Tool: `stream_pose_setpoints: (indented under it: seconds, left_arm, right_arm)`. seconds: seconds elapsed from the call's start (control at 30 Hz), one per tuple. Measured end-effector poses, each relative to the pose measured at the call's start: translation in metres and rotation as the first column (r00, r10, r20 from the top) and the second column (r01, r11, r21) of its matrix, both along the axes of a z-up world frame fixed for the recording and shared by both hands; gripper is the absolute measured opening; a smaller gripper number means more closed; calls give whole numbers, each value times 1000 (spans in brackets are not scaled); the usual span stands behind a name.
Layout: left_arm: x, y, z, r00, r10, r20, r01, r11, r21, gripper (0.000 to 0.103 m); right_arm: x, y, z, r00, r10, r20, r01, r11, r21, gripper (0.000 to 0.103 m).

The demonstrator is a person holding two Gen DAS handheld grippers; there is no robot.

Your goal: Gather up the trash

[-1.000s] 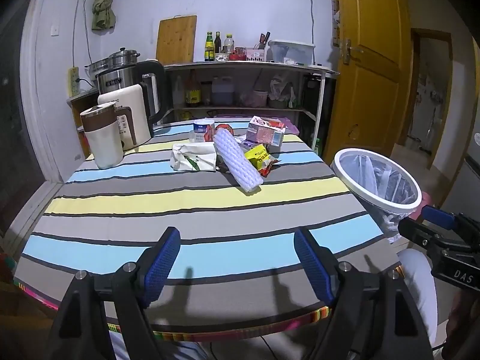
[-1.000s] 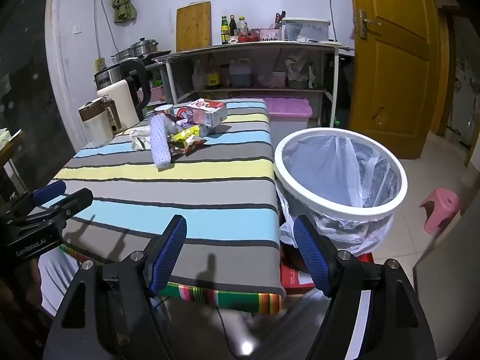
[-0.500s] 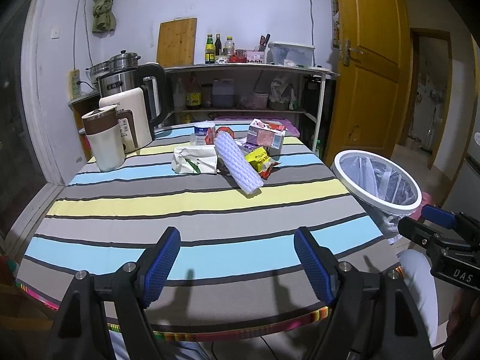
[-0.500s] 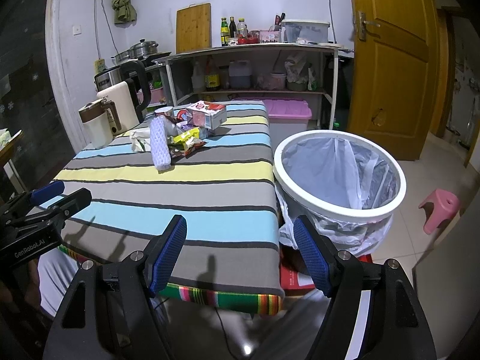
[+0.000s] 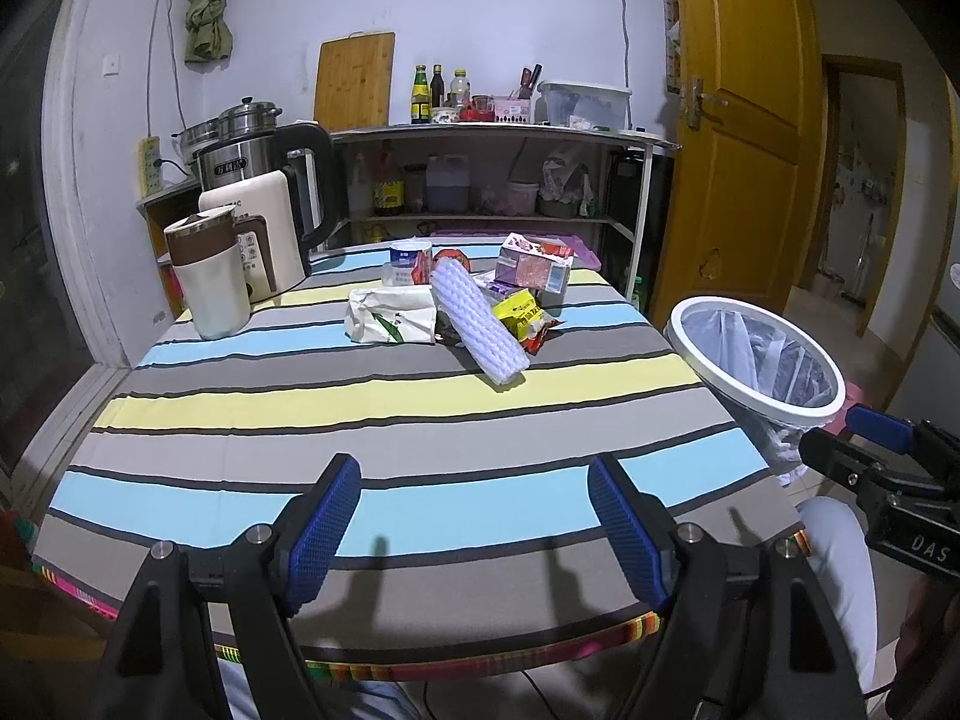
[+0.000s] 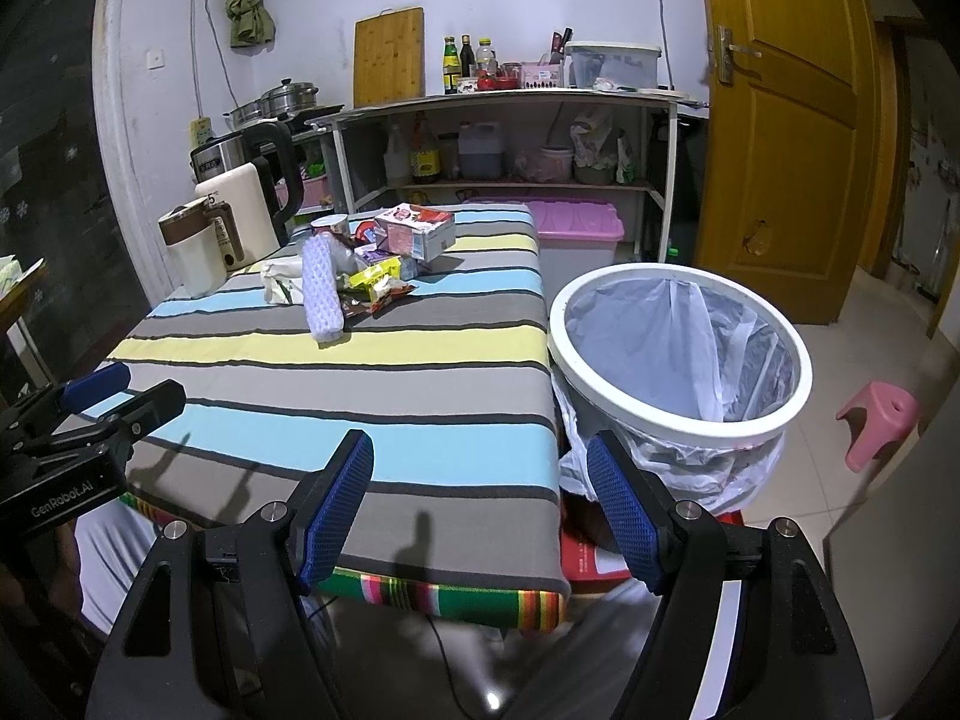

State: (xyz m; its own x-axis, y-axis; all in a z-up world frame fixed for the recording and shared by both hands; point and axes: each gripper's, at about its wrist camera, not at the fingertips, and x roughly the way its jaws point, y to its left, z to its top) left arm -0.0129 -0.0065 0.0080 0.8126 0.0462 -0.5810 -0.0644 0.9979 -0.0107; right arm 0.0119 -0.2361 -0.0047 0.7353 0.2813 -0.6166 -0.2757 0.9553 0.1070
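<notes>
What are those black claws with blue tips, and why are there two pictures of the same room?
They are two grabbing tools that a person holds, one in each hand. Each has a camera looking along its fingers, so you get two pictures. One picture looks from the left tool, the other from the right tool. Both tools are open and hold nothing. On the striped table lies a pile of trash: a white foam net, a crumpled paper bag, a yellow wrapper and a carton. A cream jug stands at the table's left side. Beside the table waits a white bin lined with a bag.
</notes>
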Motion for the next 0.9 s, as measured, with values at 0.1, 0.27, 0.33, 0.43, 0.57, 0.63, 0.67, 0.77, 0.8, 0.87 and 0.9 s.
stream_pose_setpoints:
  seconds: [0.1, 0.27, 0.33, 0.43, 0.57, 0.63, 0.67, 0.77, 0.8, 0.87, 0.9]
  left_arm:
    - [1, 1, -1, 1000, 2, -4, -2, 1000, -2, 78]
    - [1, 2, -2, 1000, 7, -7, -7, 1000, -8, 78]
    - [1, 2, -2, 1000, 7, -7, -8, 1000, -8, 78]
    - [2, 2, -2, 1000, 6, -8, -6, 1000, -8, 78]
    - [1, 3, -2, 1000, 7, -6, -7, 1000, -7, 78]
    - [2, 2, -2, 1000, 7, -6, -7, 1000, -8, 78]
    - [2, 2, -2, 1000, 7, -6, -7, 1000, -8, 78]
    - [2, 2, -2, 1000, 6, -7, -6, 1000, -7, 78]
    - [2, 2, -2, 1000, 6, -7, -6, 1000, -8, 78]
    - [2, 2, -2, 1000, 7, -7, -7, 1000, -7, 78]
    - [2, 2, -2, 1000, 7, -7, -7, 1000, -7, 78]
  right_arm:
    - [0, 0, 0, 1000, 0, 1, 0, 1000, 0, 74]
    - [0, 0, 1, 1000, 0, 2, 0, 1000, 0, 74]
    - [0, 0, 1, 1000, 0, 2, 0, 1000, 0, 74]
    - [0, 0, 1, 1000, 1, 2, -1, 1000, -1, 74]
    - [0, 0, 1, 1000, 0, 3, 0, 1000, -1, 74]
    - [0, 0, 1, 1000, 0, 2, 0, 1000, -1, 74]
    - [0, 0, 1, 1000, 0, 2, 0, 1000, -1, 74]
    - [-1, 0, 1, 1000, 1, 3, -1, 1000, -2, 74]
    - [0, 0, 1, 1000, 0, 2, 0, 1000, -1, 74]
    - [-1, 1, 1, 1000, 0, 3, 0, 1000, -2, 74]
    - [0, 1, 0, 1000, 0, 3, 0, 1000, -2, 74]
